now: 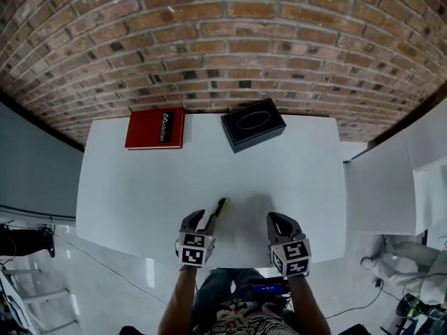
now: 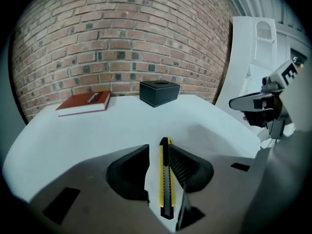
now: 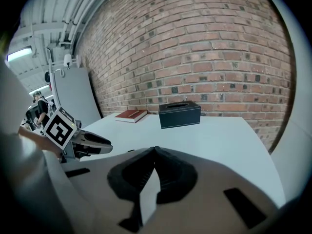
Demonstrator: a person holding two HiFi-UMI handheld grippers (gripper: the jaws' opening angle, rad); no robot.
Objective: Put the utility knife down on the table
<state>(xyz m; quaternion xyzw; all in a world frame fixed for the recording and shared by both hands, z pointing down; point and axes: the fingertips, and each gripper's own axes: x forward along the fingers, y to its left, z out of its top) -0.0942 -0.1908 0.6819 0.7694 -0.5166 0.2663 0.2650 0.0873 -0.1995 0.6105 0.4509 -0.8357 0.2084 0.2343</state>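
Observation:
The utility knife, yellow with a black slider, lies lengthwise between the jaws of my left gripper near the front of the white table. In the left gripper view the knife rests against the right-hand finger. A strip of white table shows between it and the left-hand finger, so my left gripper stands slightly open. My right gripper hovers beside it to the right, its jaws shut on nothing.
A red book and a black tissue box sit at the table's far edge against the brick wall. A white panel adjoins the table's right side. The person's legs are at the front edge.

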